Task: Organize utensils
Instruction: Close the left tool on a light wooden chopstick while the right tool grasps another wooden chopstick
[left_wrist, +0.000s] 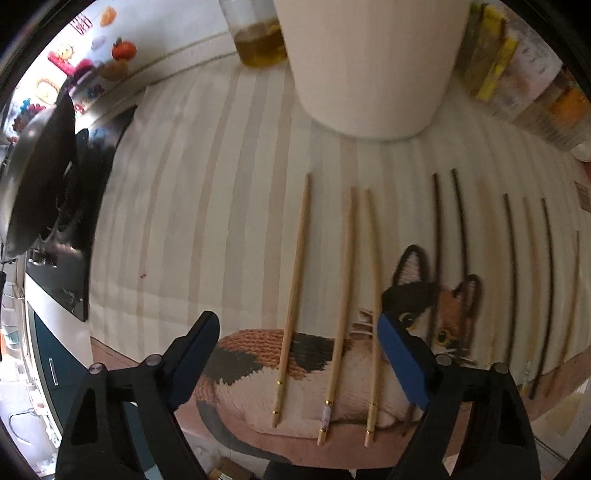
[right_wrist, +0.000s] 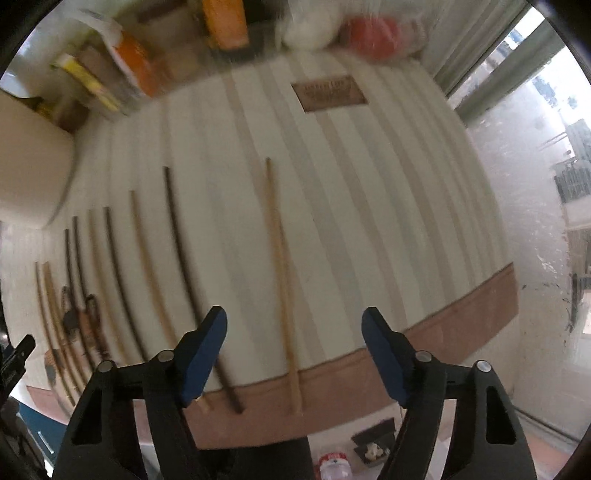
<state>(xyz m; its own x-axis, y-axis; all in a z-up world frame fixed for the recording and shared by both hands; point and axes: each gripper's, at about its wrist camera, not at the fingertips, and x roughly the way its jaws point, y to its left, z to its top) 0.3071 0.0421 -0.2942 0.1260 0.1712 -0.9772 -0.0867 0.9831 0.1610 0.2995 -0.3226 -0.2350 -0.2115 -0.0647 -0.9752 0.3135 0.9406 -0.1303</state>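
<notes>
Chopsticks lie in a row on the striped cloth under the left claw and right claw, both wide and empty; a careless pinch risks catching two neighbouring sticks.

Chopsticks lie side by side in a row on the placemat, running front to back. Behind them stands a large cylindrical container, an oil jar to its left. A wok sits left of the placemat. One chopstick lies apart at the row's right end.
</notes>
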